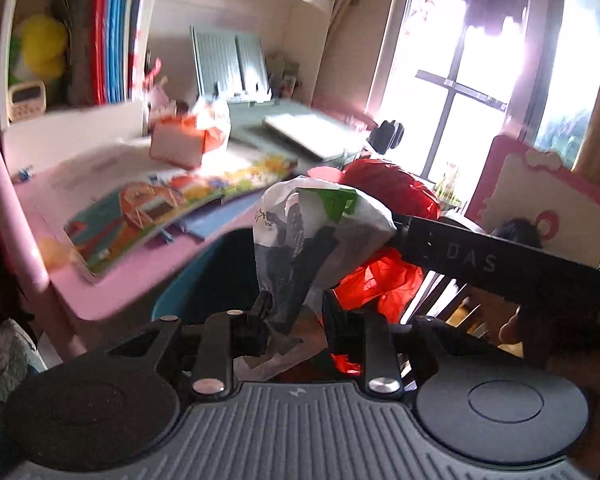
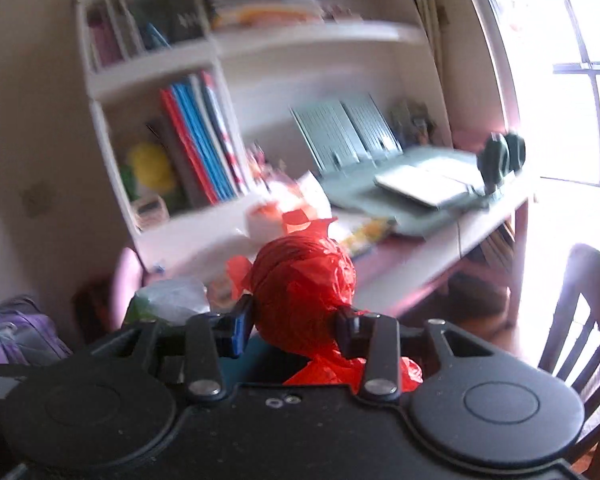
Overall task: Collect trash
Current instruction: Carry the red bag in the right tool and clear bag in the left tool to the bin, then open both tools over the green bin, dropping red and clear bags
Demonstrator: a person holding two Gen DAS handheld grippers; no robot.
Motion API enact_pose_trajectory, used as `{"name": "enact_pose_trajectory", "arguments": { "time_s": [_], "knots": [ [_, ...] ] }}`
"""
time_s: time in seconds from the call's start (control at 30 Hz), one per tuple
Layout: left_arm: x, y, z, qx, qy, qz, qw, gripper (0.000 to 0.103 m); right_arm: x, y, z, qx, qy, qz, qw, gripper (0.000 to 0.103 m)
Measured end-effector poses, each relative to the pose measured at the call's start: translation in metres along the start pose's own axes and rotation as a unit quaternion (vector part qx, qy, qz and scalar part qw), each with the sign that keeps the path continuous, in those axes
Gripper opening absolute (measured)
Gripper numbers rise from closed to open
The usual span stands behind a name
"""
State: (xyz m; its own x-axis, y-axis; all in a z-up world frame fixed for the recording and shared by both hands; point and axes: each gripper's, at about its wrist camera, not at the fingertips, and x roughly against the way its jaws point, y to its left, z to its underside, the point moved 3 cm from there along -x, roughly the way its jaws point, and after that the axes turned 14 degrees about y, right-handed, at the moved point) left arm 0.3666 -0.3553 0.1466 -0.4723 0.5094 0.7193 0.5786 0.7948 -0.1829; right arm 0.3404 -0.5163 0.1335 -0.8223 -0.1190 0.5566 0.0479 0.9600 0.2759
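Observation:
In the left wrist view my left gripper [image 1: 296, 314] is shut on a crumpled white plastic bag [image 1: 312, 232] with green and dark print, which stands up from between the fingers. Behind it crosses the black body of my right gripper, carrying a red plastic bag [image 1: 384, 276]. In the right wrist view my right gripper [image 2: 296, 330] is shut on that bunched red plastic bag [image 2: 304, 276], a rounded wad above the fingers with loose folds hanging below. The white bag [image 2: 168, 300] shows low on the left there.
A pink desk [image 1: 112, 280] carries a colourful picture book [image 1: 172, 208], an orange-and-white box [image 1: 180, 144], and a grey-green tray with a closed laptop [image 2: 428, 188]. Shelves with books [image 2: 196, 144] stand behind. A dark wooden chair [image 2: 580, 320] and a bright window [image 1: 476, 80] are to the right.

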Motion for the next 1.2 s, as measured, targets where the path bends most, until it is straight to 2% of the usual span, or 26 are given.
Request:
{"name": "enact_pose_trajectory", "arguments": {
  "time_s": [0.13,0.33,0.4,0.5,0.63,0.77,0.97,1.0,1.07,1.2],
  "knots": [
    [-0.034,0.009,0.0,0.002,0.025,-0.023,0.9994,0.026,-0.033,-0.014,0.009,-0.001,0.044,0.005,0.999,0.041],
    [-0.068,0.021,-0.004,-0.009,0.059,-0.063,0.9962,0.026,-0.046,-0.011,0.029,0.043,0.085,0.023,0.995,0.042],
    [-0.078,0.028,-0.005,0.002,0.073,-0.056,0.9958,0.026,-0.047,-0.013,0.033,0.051,0.088,0.041,0.994,0.043],
    [-0.089,0.03,-0.002,0.001,0.092,-0.062,0.9938,0.026,-0.053,-0.022,0.038,0.037,0.106,0.042,0.993,0.043],
    [-0.096,0.026,0.002,-0.005,0.101,-0.056,0.9933,0.026,-0.057,-0.024,0.041,0.039,0.118,0.041,0.991,0.045],
    [-0.101,0.022,0.005,-0.013,0.112,-0.067,0.9914,0.029,-0.059,-0.02,0.046,0.056,0.13,0.054,0.988,0.046],
    [-0.098,0.018,0.007,-0.019,0.108,-0.075,0.9911,0.044,-0.053,-0.016,0.05,0.074,0.13,0.083,0.985,0.052],
    [-0.095,0.018,0.008,-0.018,0.106,-0.077,0.9912,0.053,-0.05,-0.017,0.05,0.073,0.127,0.085,0.986,0.052],
    [-0.089,0.018,0.007,-0.011,0.099,-0.081,0.9917,0.067,-0.042,-0.02,0.048,0.067,0.118,0.086,0.987,0.055],
    [-0.069,0.014,0.009,-0.018,0.082,-0.068,0.9941,0.07,-0.022,-0.018,0.047,0.067,0.106,0.079,0.989,0.057]
  ]
}}
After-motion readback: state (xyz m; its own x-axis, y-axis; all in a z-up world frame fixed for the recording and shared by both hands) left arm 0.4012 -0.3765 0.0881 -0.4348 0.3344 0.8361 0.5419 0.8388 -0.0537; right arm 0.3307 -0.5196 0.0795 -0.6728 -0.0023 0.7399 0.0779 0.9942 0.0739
